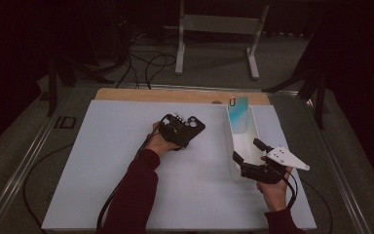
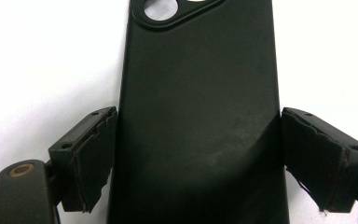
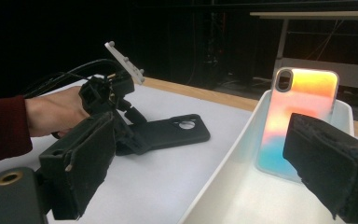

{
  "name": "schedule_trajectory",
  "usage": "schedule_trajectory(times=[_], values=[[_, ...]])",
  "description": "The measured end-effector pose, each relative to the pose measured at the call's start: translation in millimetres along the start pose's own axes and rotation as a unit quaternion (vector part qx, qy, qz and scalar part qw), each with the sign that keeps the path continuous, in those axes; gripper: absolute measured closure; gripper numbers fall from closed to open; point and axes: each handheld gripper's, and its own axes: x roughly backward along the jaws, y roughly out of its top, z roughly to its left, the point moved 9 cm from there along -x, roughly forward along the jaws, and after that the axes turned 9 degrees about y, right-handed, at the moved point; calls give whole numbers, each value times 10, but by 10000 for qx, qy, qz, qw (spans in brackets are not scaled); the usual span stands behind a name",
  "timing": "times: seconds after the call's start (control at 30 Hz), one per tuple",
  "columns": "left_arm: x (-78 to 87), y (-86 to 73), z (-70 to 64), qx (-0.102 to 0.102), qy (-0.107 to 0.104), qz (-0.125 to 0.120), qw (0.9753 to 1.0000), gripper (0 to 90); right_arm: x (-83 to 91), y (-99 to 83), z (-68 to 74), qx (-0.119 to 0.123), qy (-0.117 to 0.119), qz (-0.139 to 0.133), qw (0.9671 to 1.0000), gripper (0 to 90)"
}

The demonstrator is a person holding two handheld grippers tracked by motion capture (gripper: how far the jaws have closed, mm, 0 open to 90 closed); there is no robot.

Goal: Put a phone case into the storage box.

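Observation:
A black phone case [image 1: 195,124] [image 2: 200,93] lies flat on the white mat, camera cut-out pointing away. My left gripper [image 1: 181,128] [image 2: 199,140] is shut on it, pads pressed against its two long edges; its fingers [image 3: 129,140] meet the case's [image 3: 177,130] near end. An iridescent orange-and-blue phone case [image 1: 237,114] [image 3: 303,112] stands upright against the far end of a white bin [image 1: 230,146] [image 3: 233,140]. My right gripper [image 1: 250,151] [image 3: 200,154] is open wide at the bin's near end, one jaw outside the wall and one over the inside, holding nothing.
The white mat [image 1: 126,170] covers the table, with a wooden strip [image 1: 175,95] along the far edge. Beyond it stand a white metal frame [image 1: 180,48] and loose cables [image 1: 146,63] on the floor. Cables trail from both grippers toward the near edge.

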Motion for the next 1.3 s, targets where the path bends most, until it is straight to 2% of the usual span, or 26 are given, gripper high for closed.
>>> schedule_trajectory(times=[0.27, 0.4, 0.87, 1.0, 1.13, 1.17, 1.3], values=[[22, -7, -8, -28, -11, 37, 10000, 164, 21, 15, -21, -29, -25, -47, 10000, 88], [62, -26, -10, -132, 41, 10, 9999, 165, 17, 11, -26, -15, -34, -35, 10000, 88], [366, 78, 41, -77, 104, -443, 9989, 161, 9, 18, -18, -63, -5, -49, 10000, 88], [517, 105, 36, -55, 93, -658, 9978, 160, -2, 2, -17, -66, -10, 31, 10000, 88], [571, 108, 26, -116, 110, -705, 9974, 160, -11, -6, -16, -66, -11, 68, 10000, 88], [672, 119, 8, -197, 136, -825, 9963, 159, -16, -8, -16, -70, -9, 87, 9999, 88], [777, 138, -6, -235, 146, -958, 9950, 159, -26, -10, -13, -92, -1, 112, 9999, 88]])
